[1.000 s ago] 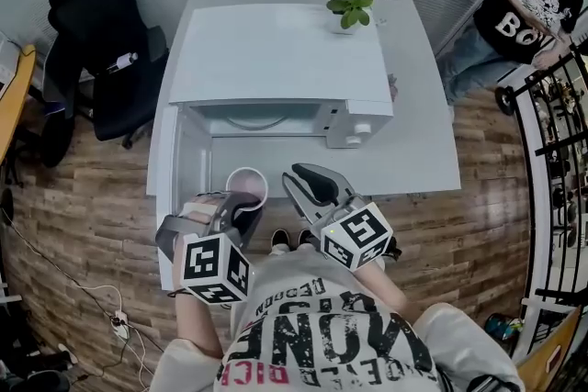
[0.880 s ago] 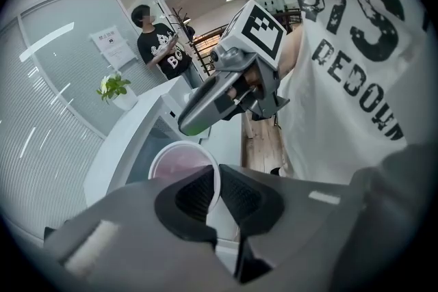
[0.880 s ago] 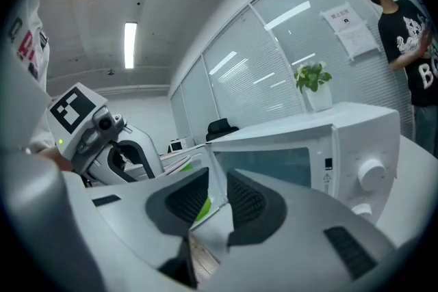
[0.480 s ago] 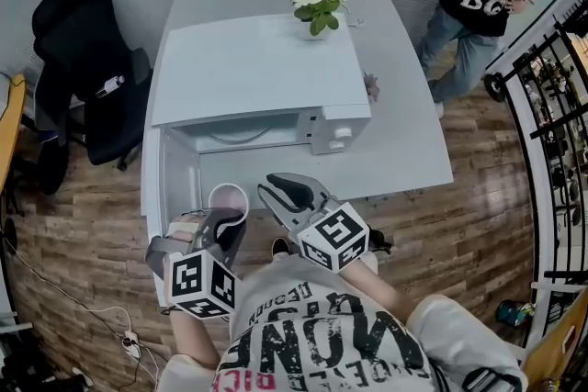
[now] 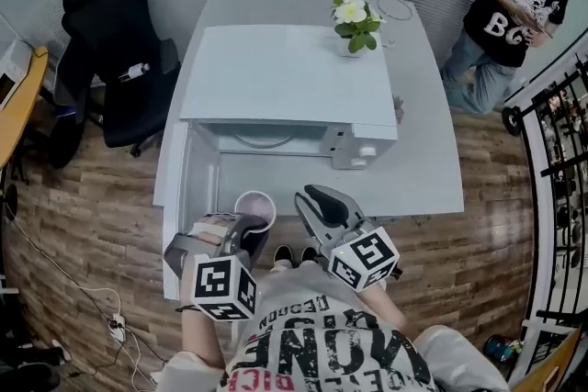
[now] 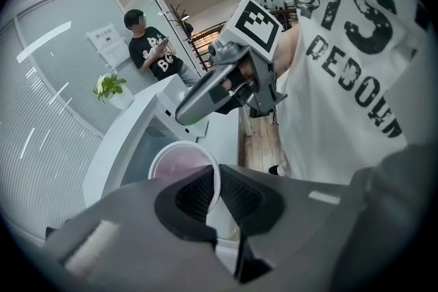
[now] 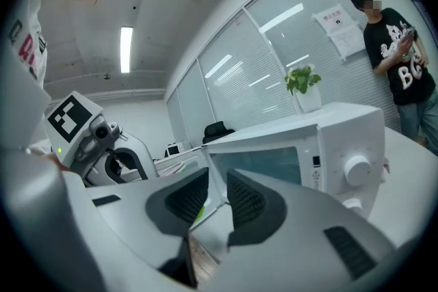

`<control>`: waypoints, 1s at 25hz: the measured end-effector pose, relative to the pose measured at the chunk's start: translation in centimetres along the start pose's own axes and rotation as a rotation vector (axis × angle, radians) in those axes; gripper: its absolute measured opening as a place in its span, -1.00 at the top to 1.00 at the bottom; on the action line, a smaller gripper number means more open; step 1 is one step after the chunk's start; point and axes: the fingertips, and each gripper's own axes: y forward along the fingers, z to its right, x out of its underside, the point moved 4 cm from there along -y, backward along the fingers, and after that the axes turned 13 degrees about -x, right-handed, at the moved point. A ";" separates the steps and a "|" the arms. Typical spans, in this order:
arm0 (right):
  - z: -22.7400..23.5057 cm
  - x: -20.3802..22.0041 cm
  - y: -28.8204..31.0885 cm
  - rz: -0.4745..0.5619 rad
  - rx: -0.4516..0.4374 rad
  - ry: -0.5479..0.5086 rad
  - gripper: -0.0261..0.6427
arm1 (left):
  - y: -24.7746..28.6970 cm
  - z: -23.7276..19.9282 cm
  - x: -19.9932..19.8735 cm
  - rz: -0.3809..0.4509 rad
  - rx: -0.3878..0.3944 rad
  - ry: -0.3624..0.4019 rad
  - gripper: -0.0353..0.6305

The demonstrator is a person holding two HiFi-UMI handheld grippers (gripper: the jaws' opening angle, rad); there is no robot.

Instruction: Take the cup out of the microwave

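A white cup (image 5: 255,207) with a pinkish inside hangs just in front of the open white microwave (image 5: 294,73), over the table's near edge. My left gripper (image 5: 248,229) is shut on the cup's near rim. In the left gripper view the cup (image 6: 179,164) has its wall pinched between the pads, at my left gripper (image 6: 219,180). My right gripper (image 5: 314,197) hovers to the right of the cup and is apart from it. In the right gripper view my right gripper (image 7: 217,178) shows a narrow gap with nothing in it. The microwave door (image 5: 200,174) stands swung out to the left.
The microwave stands on a white table (image 5: 432,170), with a potted plant (image 5: 355,14) behind it. A black office chair (image 5: 115,50) is at the left. A person (image 5: 510,14) stands at the far right beside a dark rack (image 5: 560,133). The floor is wood.
Only the head view has swayed sideways and back. The cup stays pinched in my left gripper, and both grippers keep their places in front of the microwave.
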 end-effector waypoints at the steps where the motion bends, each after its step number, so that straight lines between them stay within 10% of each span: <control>1: 0.0 -0.2 -0.4 0.009 0.011 -0.002 0.63 | 0.0 0.1 0.0 0.003 -0.003 0.001 0.79; 25: 0.5 -0.1 -3.4 0.012 0.104 -0.012 0.63 | 0.2 1.4 0.3 0.015 0.021 0.002 0.79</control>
